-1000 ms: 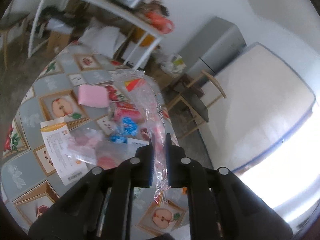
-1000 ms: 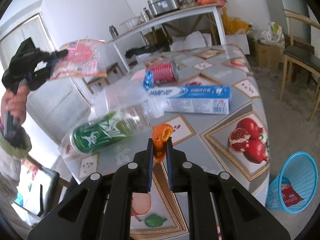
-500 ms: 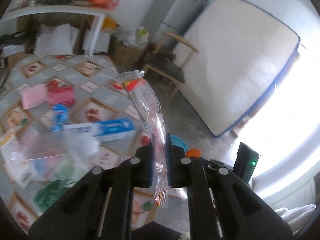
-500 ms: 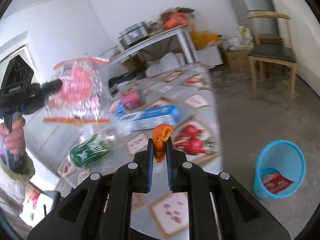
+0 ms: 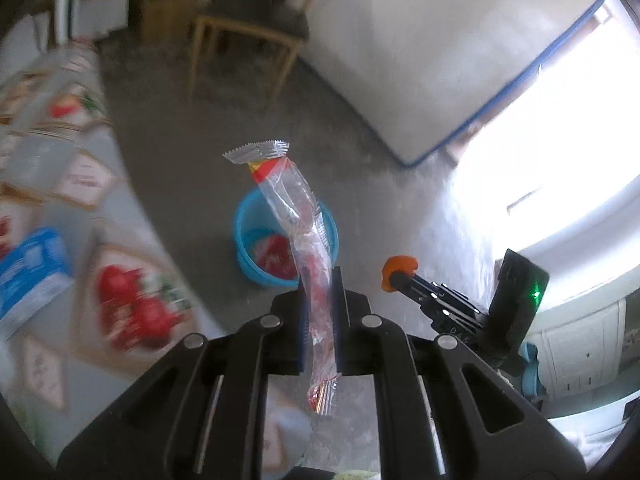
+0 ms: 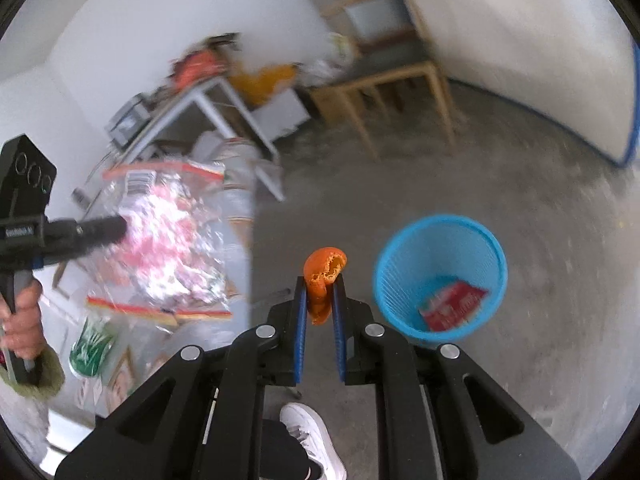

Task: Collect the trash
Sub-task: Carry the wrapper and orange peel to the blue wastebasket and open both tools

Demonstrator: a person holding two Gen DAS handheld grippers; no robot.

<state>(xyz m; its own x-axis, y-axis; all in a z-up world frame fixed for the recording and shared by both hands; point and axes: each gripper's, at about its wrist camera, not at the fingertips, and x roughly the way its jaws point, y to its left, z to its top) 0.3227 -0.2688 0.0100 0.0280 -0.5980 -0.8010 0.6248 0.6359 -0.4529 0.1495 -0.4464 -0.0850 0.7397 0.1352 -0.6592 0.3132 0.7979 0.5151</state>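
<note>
Clamping a clear wrapper (image 5: 308, 236) between its pads, the left gripper (image 5: 320, 300) is pointing down toward the floor, with the wrapper's crimped end sticking up past the fingertips. A blue bin (image 5: 256, 264) is standing on the concrete floor (image 5: 180, 168) beyond it, with a red packet (image 5: 276, 256) lying inside. The right gripper (image 6: 320, 292) is pinching a piece of orange peel (image 6: 322, 276), clenched tight on it; the bin is sitting just right of the peel in that view. The table (image 5: 80, 208) edge is showing at left, blurred. A white shoe (image 6: 316, 444) is showing below the right gripper.
</note>
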